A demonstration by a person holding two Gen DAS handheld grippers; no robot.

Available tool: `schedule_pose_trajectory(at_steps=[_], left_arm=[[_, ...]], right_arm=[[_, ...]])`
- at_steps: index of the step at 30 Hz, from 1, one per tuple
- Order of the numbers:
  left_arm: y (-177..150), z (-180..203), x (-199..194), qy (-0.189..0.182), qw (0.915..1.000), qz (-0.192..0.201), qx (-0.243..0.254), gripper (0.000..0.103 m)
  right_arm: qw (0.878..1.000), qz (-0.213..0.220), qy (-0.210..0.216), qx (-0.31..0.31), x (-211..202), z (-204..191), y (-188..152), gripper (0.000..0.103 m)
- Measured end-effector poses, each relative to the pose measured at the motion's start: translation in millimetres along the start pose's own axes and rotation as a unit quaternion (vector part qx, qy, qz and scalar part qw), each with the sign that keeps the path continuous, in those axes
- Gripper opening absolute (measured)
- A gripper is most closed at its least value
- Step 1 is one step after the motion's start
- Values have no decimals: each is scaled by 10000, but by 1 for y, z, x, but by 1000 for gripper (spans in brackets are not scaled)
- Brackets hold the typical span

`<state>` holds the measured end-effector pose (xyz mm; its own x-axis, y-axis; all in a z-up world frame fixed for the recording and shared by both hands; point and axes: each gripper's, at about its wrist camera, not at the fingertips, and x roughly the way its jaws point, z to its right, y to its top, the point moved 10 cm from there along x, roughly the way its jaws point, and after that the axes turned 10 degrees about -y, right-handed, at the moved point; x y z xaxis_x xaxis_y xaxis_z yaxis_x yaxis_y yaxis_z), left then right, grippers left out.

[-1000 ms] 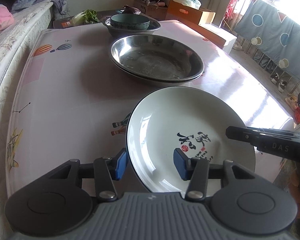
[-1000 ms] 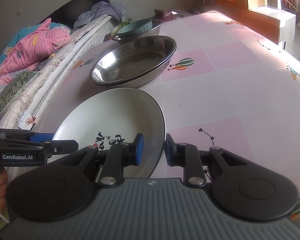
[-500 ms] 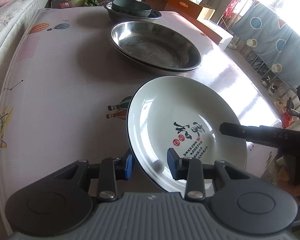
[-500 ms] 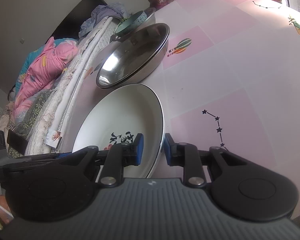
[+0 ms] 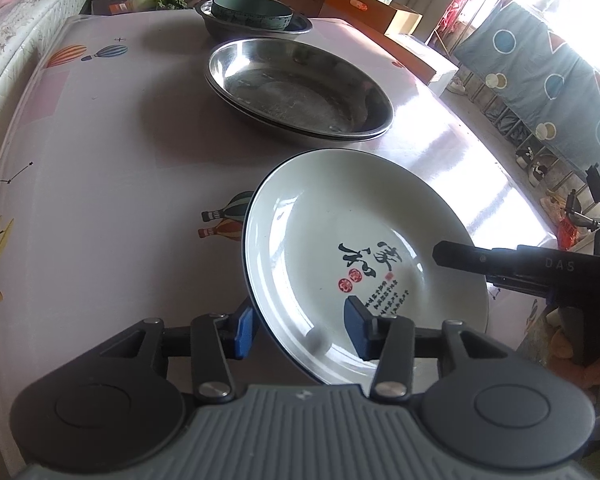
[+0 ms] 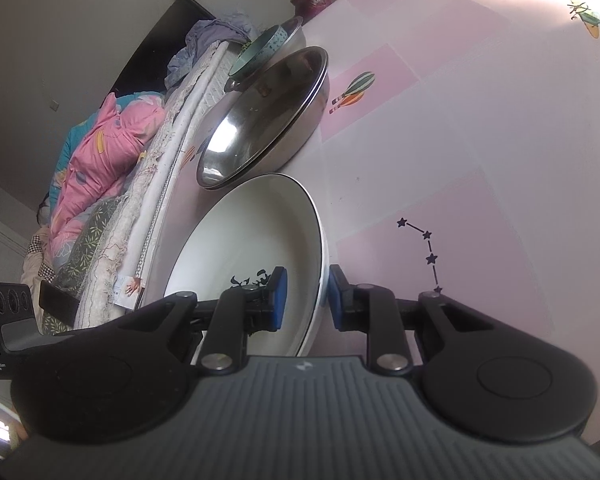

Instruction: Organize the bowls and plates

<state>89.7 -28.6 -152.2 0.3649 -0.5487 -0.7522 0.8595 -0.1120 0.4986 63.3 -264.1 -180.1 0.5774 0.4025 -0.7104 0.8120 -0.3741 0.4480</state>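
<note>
A white plate [image 5: 340, 236] with black calligraphy and a dark rim is held tilted above the table; it also shows in the right wrist view [image 6: 260, 240]. My left gripper [image 5: 298, 326] straddles its near rim with a wide gap between the blue pads. My right gripper [image 6: 304, 300] is shut on the plate's opposite rim. Beyond it lie stacked steel plates [image 5: 296, 84], also in the right wrist view [image 6: 260, 120]. A teal bowl [image 5: 252, 10] sits in a steel basin [image 5: 300, 26] at the far end.
The pink patterned table [image 5: 100, 140] runs beside a bed [image 6: 112, 184] on the left. Cardboard boxes [image 5: 372, 8] stand beyond the far edge. A blue curtain [image 5: 540, 80] hangs on the right.
The plate has risen off the table and tilted, held by the right gripper. The right wrist view has rolled strongly. The left gripper's pads stay spread around the rim.
</note>
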Motion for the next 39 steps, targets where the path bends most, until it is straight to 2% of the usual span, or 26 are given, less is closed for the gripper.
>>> schedule_pose_trajectory(at_steps=[6, 12, 27, 34, 39], left_arm=[[1, 1, 0, 127, 9999, 108, 10, 48], [3, 3, 0, 306, 9995, 116, 50, 48], [3, 6, -5, 291, 9994, 198, 60, 47], [0, 4, 0, 240, 9996, 114, 30, 40], [0, 1, 1, 222, 9996, 150, 83, 34]], right_arm=[[9996, 151, -111, -203, 0, -5, -3, 23], [9939, 375, -637, -817, -2, -20, -6, 25], [9922, 442, -669, -952, -12, -29, -6, 25], [9927, 396, -704, -893, -10, -24, -8, 25], [9901, 447, -890, -989, -8, -19, -8, 22]])
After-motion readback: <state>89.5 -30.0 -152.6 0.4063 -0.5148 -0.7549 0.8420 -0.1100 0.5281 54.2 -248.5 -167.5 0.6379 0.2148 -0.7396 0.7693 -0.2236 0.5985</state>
